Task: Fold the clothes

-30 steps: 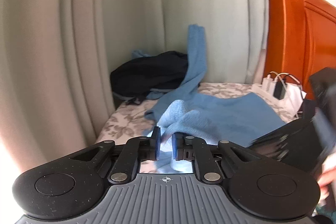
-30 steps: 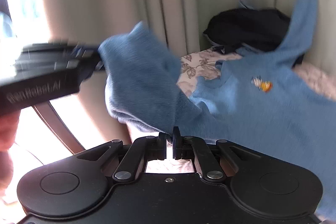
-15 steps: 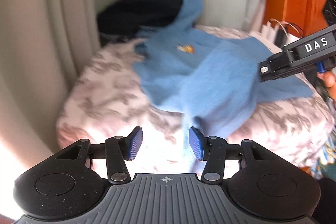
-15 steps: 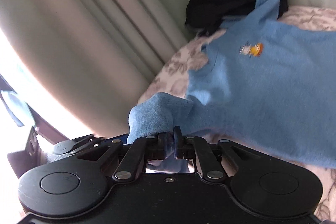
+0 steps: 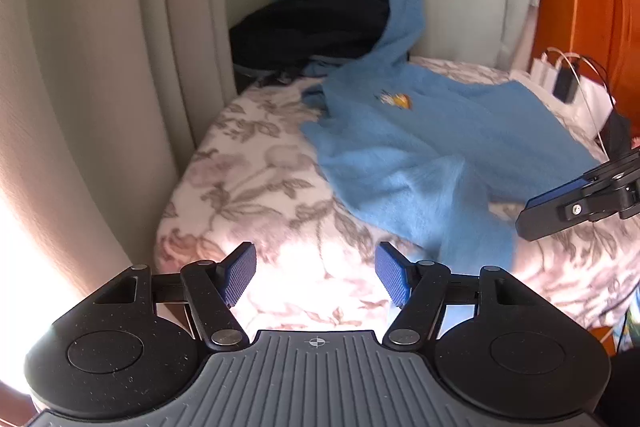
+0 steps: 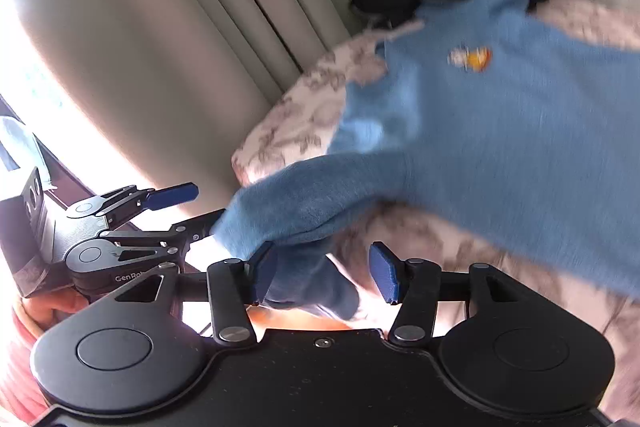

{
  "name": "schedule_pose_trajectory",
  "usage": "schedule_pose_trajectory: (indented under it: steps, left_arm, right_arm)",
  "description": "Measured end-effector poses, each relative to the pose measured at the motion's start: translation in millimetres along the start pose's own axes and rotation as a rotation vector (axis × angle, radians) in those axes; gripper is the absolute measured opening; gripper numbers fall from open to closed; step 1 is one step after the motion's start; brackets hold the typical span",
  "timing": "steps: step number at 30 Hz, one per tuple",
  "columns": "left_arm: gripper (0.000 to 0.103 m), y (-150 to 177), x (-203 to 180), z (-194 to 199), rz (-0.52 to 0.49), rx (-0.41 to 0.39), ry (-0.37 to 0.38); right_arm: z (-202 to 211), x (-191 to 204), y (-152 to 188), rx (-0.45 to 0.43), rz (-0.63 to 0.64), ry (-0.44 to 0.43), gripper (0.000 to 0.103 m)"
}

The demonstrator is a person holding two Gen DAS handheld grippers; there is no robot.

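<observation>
Just released: left gripper spread wide over bare floral bedspread, nothing between the pads; right gripper jaws just opened, blue sleeve slack between them, unpinched. One blue sweater lying on the bed, far sleeve propped against the curtain; one dark garment behind. Risk, likely: near sleeve sliding off the bed edge, or snagging on a pad.

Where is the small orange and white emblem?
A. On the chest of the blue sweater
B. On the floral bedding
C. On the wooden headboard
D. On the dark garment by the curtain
A: the emblem sits on the blue sweater, spread over the floral bedding.
</observation>
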State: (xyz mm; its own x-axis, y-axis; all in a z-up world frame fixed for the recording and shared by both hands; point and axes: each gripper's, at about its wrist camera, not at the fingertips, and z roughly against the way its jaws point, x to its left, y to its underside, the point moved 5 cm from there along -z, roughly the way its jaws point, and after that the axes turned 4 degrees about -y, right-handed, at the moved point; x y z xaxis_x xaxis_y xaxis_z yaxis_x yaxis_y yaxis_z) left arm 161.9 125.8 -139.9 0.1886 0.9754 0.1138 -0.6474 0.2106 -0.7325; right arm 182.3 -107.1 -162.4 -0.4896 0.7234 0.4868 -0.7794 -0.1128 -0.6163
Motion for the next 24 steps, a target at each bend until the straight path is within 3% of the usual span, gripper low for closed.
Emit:
schedule_pose_trajectory:
  steps: [6, 11, 15, 21, 24]
  left_arm:
    - [0.063, 7.6, -9.8, -8.8, 0.001, 0.029, 0.026]
    - [0.063, 7.2, -18.5, -19.1, 0.031, 0.038, 0.025]
    - [0.063, 10.8, -23.7, -23.0, 0.013, 0.040, 0.034]
    - [0.063, 16.9, -22.5, -24.4, 0.010, 0.050, 0.035]
    - [0.063, 16.7, -19.0, -26.1, 0.018, 0.053, 0.032]
  right_arm:
    - [-4.8, -7.6, 13.5, 0.023, -0.038, 0.012, 0.054]
    - [-19.6, 1.2, 8.4, 0.031, 0.011, 0.072, 0.053]
    - [-39.9, 9.8, 7.3, 0.061, 0.055, 0.101, 0.036]
    - [-58.7, 12.0, 9.8, 0.101, 0.071, 0.148, 0.035]
    - [-63.5, 9.1, 11.2, 0.120, 0.066, 0.171, 0.026]
